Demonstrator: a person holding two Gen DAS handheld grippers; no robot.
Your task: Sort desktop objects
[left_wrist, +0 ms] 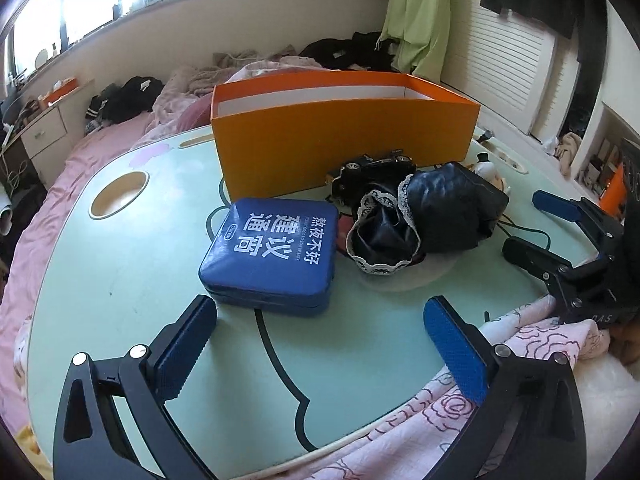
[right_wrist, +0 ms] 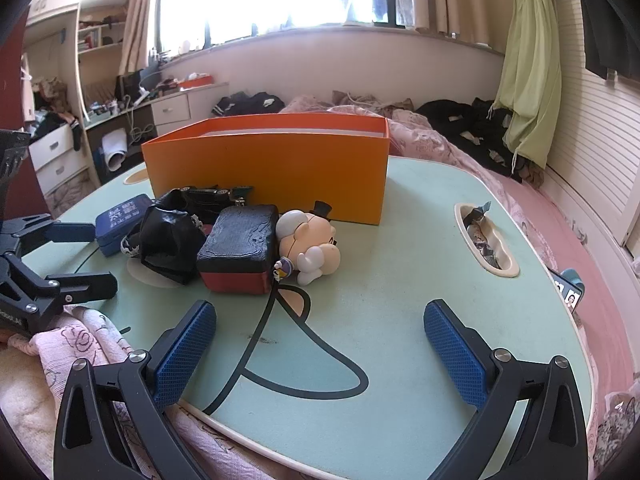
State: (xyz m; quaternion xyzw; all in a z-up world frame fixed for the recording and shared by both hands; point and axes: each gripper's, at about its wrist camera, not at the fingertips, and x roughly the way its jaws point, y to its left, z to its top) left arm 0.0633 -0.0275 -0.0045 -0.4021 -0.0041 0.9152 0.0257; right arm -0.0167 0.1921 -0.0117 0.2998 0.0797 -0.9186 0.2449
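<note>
An open orange box [left_wrist: 344, 140] [right_wrist: 272, 168] stands at the back of the pale green lap table [left_wrist: 120, 280] [right_wrist: 400, 280]. In front of it lie a blue zip case [left_wrist: 272, 256] [right_wrist: 120, 220], a black lace-trimmed pouch [left_wrist: 420, 220] [right_wrist: 168, 240], a black toy car [left_wrist: 372, 172] [right_wrist: 212, 196], a black and red block [right_wrist: 240, 252] and a pig figurine [right_wrist: 312, 244]. My left gripper [left_wrist: 320, 344] is open just short of the blue case. My right gripper [right_wrist: 320, 344] is open over bare table, near the figurine; it also shows in the left wrist view [left_wrist: 528, 224].
The table rests on a bed with pink bedding [left_wrist: 60, 184] [right_wrist: 540, 208]. A round cup hole [left_wrist: 118, 194] is at the table's left, an oblong slot with scraps [right_wrist: 486, 240] at its right. A rose-print cloth [left_wrist: 520, 340] [right_wrist: 80, 344] lies at the near edge.
</note>
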